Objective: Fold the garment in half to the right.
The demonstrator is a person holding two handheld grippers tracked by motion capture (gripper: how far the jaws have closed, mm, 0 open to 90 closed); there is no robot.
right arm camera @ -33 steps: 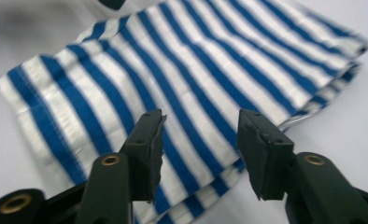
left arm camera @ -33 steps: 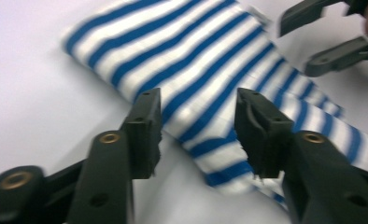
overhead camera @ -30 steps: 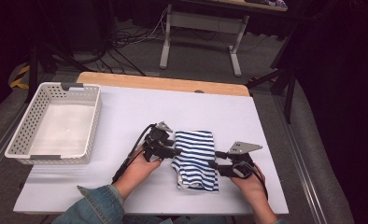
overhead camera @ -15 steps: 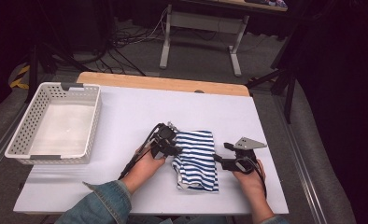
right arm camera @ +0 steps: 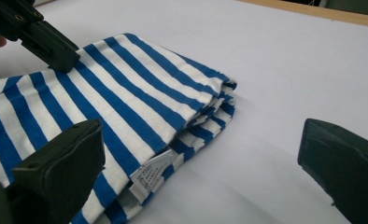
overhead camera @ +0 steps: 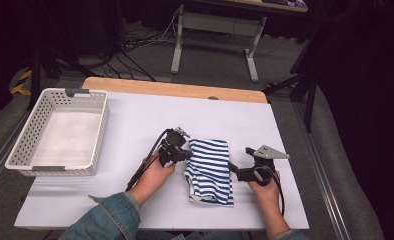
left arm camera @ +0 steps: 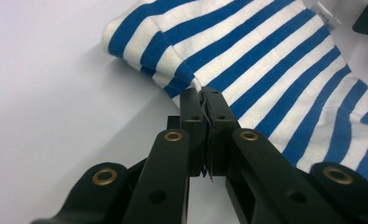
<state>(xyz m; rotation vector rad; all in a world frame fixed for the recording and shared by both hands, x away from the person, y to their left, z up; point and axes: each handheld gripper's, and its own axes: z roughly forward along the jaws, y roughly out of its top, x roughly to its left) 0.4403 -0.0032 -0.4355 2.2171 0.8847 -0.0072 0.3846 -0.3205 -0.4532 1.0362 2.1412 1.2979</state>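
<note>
The left gripper (left arm camera: 201, 95) has just pinched its jaws tight on the left edge of the folded striped shirt (overhead camera: 210, 169), only a thin lip of cloth caught between them, while the right gripper (overhead camera: 233, 169) has just spread its jaws wide and holds nothing, the shirt's right edge and its care label (right arm camera: 150, 177) lying between them. The likely slip: a pull from that shallow one-sided pinch could drag out just the top layer and undo the fold (the layers sit loose at the corner), or the cloth could slide free. The shirt lies flat on the white desk (overhead camera: 135, 120), well right of the white basket (overhead camera: 22, 150), its long axis running from the person toward the desk's far edge, stripes crossing it.
</note>
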